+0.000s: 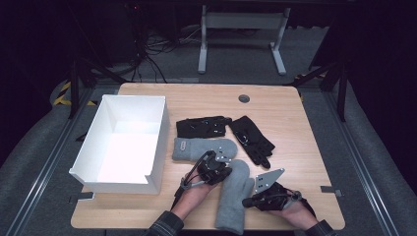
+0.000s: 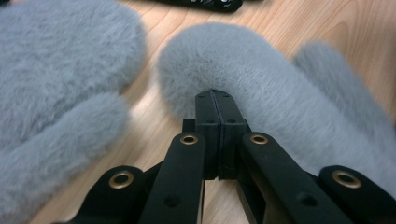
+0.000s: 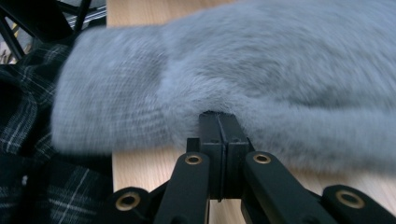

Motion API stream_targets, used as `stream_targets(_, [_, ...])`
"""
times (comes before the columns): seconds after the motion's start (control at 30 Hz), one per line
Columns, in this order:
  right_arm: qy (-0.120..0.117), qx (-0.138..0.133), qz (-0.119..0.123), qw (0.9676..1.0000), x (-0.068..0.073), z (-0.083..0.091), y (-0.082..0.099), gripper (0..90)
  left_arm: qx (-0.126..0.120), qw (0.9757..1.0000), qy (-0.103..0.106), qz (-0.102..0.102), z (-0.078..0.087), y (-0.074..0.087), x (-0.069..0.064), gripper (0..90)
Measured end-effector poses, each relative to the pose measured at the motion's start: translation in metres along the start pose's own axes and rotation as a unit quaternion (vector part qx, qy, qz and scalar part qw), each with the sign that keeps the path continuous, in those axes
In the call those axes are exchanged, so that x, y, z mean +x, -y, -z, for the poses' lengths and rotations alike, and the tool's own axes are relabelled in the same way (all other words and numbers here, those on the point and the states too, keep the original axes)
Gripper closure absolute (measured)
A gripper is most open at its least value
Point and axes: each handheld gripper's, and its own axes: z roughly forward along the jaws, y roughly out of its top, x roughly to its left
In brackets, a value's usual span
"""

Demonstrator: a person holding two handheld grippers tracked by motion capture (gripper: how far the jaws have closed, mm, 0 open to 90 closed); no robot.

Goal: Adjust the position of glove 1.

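Far left on the wooden table (image 1: 290,147) sits the white box (image 1: 123,142), open-topped. Just right of it, a grey mitten (image 1: 196,148) lies crosswise, two black gloves (image 1: 204,127) (image 1: 252,138) beyond it. Now the action: the left gripper (image 1: 220,170) comes in at the tip of the second grey mitten (image 1: 235,195), which lies lengthwise toward the near edge. In the left gripper view its jaws are pressed together, tips nipped into the fur at the mitten's (image 2: 261,88) rounded edge, the other mitten (image 2: 60,93) just beside. Further right, the right gripper (image 1: 248,201) meets the same mitten low on its side; its jaws are clamped too, biting the fluffy edge (image 3: 261,88) near the cuff, with a plaid sleeve (image 3: 28,154) behind.
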Motion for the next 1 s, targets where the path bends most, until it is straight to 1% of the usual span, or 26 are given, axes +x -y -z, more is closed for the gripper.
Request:
stream_targets(0.03, [0.0, 0.0, 0.0, 1.0, 0.0, 0.0, 0.0, 90.0, -0.001, 1.0, 0.001, -0.004, -0.001, -0.001, 0.0, 90.0])
stream_targets(0.07, [-0.005, -0.002, 0.005, 1.0, 0.001, -0.003, -0.003, 90.0, -0.001, 1.0, 0.004, -0.003, -0.002, -0.002, 0.0, 90.0])
stream_targets(0.1, [-0.005, -0.002, 0.007, 1.0, 0.002, -0.006, -0.005, 90.0, -0.002, 1.0, 0.004, -0.002, -0.003, -0.002, -0.001, 90.0])
stream_targets(0.17, [-0.011, -0.004, 0.014, 0.9998, 0.005, -0.014, -0.011, 90.0, 0.001, 1.0, 0.005, -0.004, -0.003, -0.003, -0.002, 90.0])
stream_targets(0.27, [-0.016, -0.003, 0.023, 0.9996, 0.008, -0.022, -0.019, 90.0, -0.002, 0.9999, 0.01, -0.009, -0.004, -0.004, -0.002, 90.0])
stream_targets(0.3, [-0.018, -0.003, 0.029, 0.9994, 0.009, -0.025, -0.022, 90.0, 0.001, 0.9999, 0.011, -0.01, -0.004, -0.004, -0.002, 90.0])
stream_targets(0.33, [-0.019, -0.003, 0.029, 0.9994, 0.01, -0.028, -0.025, 90.0, 0.005, 0.9999, 0.012, -0.007, -0.004, -0.004, -0.002, 90.0])
stream_targets(0.37, [-0.021, -0.003, 0.033, 0.9992, 0.01, -0.03, -0.027, 90.0, 0.002, 0.9999, 0.013, -0.011, -0.004, -0.005, -0.002, 90.0])
stream_targets(0.47, [-0.021, -0.006, 0.038, 0.999, 0.012, -0.038, -0.035, 90.0, 0.004, 0.9997, 0.016, -0.016, -0.004, -0.005, -0.003, 90.0])
stream_targets(0.5, [-0.022, -0.008, 0.038, 0.999, 0.013, -0.039, -0.036, 90.0, 0.005, 0.9997, 0.015, -0.017, -0.003, -0.005, -0.003, 90.0])
stream_targets(0.53, [-0.023, -0.012, 0.038, 0.999, 0.012, -0.04, -0.037, 90.0, 0.0, 0.9998, 0.013, -0.018, -0.003, -0.005, -0.003, 90.0])
stream_targets(0.6, [-0.021, -0.014, 0.039, 0.9989, 0.012, -0.038, -0.036, 90.0, 0.001, 0.9998, 0.014, -0.015, 0.0, -0.005, -0.001, 90.0])
stream_targets(0.67, [-0.02, -0.024, 0.032, 0.999, 0.012, -0.03, -0.034, 84.8, -0.006, 0.9998, 0.012, -0.013, 0.004, -0.005, 0.001, 87.3])
stream_targets(0.73, [-0.011, -0.036, 0.028, 0.9989, 0.012, -0.021, -0.031, 78.4, -0.006, 0.9998, 0.017, -0.011, 0.011, -0.004, 0.001, 83.3])
stream_targets(0.87, [0.028, -0.053, 0.003, 0.9982, 0.008, 0.002, -0.019, 64.8, -0.014, 0.9997, 0.014, -0.013, 0.026, -0.001, -0.001, 71.3])
stream_targets(0.93, [0.05, -0.062, -0.009, 0.9968, 0.003, 0.014, -0.009, 58.8, -0.016, 0.9996, 0.023, -0.01, 0.035, 0.003, -0.002, 64.9])
stream_targets(1.0, [0.084, -0.074, -0.029, 0.9933, -0.005, 0.028, 0.002, 50.6, -0.012, 0.9994, 0.03, -0.012, 0.041, 0.007, -0.005, 58.4])
